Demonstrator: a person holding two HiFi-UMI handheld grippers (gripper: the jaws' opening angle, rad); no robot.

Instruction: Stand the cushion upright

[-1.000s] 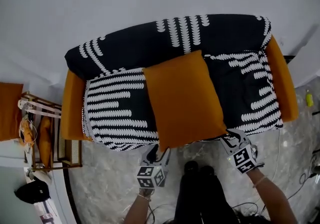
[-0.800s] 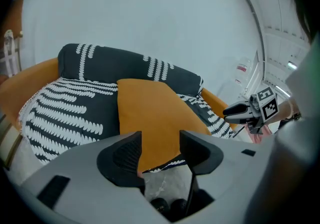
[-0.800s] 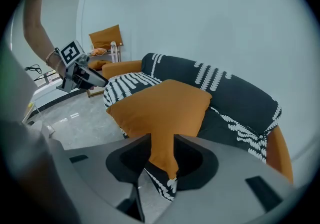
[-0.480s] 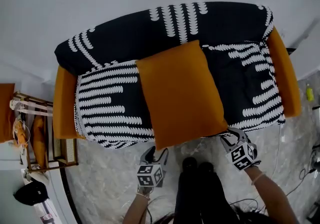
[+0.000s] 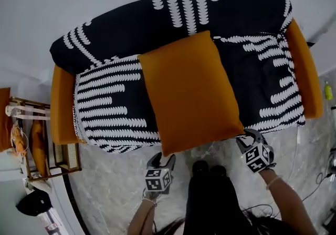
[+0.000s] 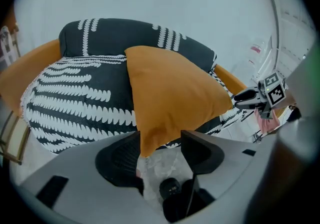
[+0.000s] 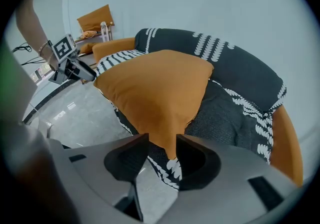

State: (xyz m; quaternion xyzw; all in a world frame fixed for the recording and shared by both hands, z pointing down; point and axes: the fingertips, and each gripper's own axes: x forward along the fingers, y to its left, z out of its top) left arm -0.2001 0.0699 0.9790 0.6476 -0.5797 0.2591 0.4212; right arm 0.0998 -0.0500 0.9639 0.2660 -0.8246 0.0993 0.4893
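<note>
A large orange cushion (image 5: pixel 191 97) lies flat on the seat of the dark sofa (image 5: pixel 115 108), its far edge against the backrest and its front corners past the seat's front edge. My left gripper (image 5: pixel 163 159) is at the front left corner. In the left gripper view that corner (image 6: pixel 146 148) sits between the opening jaws of the left gripper (image 6: pixel 161 140), with a gap on one side. My right gripper (image 5: pixel 245 135) is at the front right corner. That corner's tip (image 7: pixel 172 154) hangs between the opening jaws of the right gripper (image 7: pixel 162 143).
The sofa wears a black cover with white leaf stripes, and its arms (image 5: pixel 62 105) are orange. A rattan side shelf (image 5: pixel 31 147) stands at the left. The marble floor (image 5: pixel 110 192) carries cables, and a bottle (image 5: pixel 329 91) stands at the right. The person's feet (image 5: pixel 210 171) are between the grippers.
Both grippers have come down at the sofa's front edge with the cushion's front corners. The cushion has settled flatter on the seat.
</note>
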